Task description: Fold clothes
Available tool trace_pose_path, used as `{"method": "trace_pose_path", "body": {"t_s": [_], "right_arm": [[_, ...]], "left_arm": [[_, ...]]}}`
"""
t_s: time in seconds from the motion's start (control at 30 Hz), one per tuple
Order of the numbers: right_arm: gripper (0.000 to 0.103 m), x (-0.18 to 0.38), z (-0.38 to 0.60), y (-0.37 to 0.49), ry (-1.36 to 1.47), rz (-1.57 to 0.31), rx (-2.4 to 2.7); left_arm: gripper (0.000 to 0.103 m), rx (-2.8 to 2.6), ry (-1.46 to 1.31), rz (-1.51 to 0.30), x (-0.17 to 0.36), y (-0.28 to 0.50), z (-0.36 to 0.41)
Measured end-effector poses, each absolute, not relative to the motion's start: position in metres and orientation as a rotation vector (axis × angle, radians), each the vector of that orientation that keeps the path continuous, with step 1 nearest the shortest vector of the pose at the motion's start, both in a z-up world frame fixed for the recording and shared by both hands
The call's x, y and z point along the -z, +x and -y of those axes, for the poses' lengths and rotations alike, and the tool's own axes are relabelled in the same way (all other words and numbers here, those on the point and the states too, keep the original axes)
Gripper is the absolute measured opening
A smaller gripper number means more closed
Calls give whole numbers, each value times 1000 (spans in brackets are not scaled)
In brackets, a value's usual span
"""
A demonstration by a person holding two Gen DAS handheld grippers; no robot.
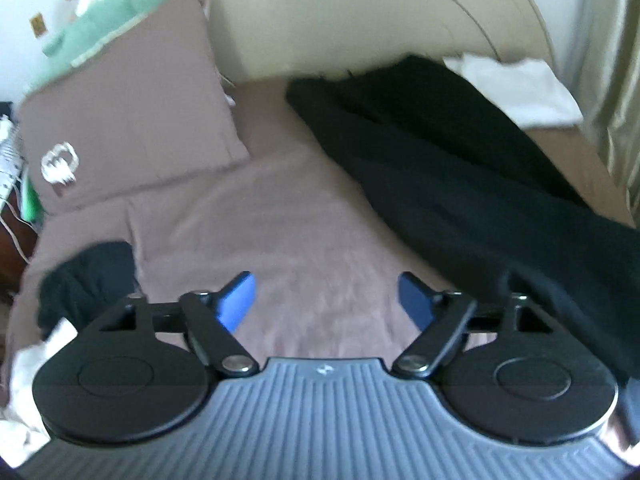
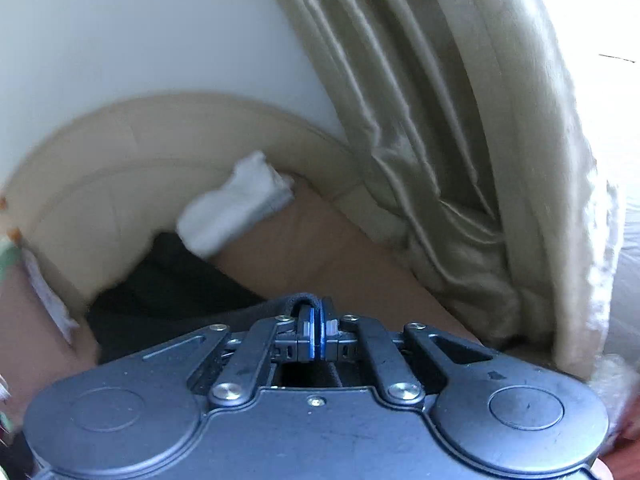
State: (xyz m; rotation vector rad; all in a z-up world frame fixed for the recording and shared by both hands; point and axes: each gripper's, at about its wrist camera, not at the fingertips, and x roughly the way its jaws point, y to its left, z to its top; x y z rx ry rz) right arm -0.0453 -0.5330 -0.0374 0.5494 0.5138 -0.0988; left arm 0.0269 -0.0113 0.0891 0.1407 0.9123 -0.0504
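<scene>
Right gripper (image 2: 316,334) is nearest: fingers pressed together, pinching a fold of the black garment (image 1: 460,168). Left gripper (image 1: 326,300) is spread, holding nothing, over bare bed sheet (image 1: 280,220). Garment lies long across the bed toward the headboard (image 1: 360,20). Looks soft, limp and light; best gripped at hems or corners. Open sheet left of it; curtain (image 2: 440,120) crowds the right edge.
</scene>
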Motion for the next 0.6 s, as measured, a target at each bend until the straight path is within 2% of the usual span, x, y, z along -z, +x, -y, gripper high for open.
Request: {"method": "trace_pose_path", "body": {"t_s": [0.1, 0.37, 0.47, 0.6], "right_arm": [[4, 39, 536, -43, 544, -547, 78], [5, 79, 531, -15, 413, -747, 109], [10, 80, 533, -4, 381, -767, 102], [14, 90, 554, 7, 574, -757, 54]], "left_arm": [[87, 23, 99, -890, -93, 48, 12], [87, -24, -72, -911, -31, 135, 11], [87, -48, -127, -907, -9, 169, 8], [87, -80, -201, -900, 21, 214, 6]]}}
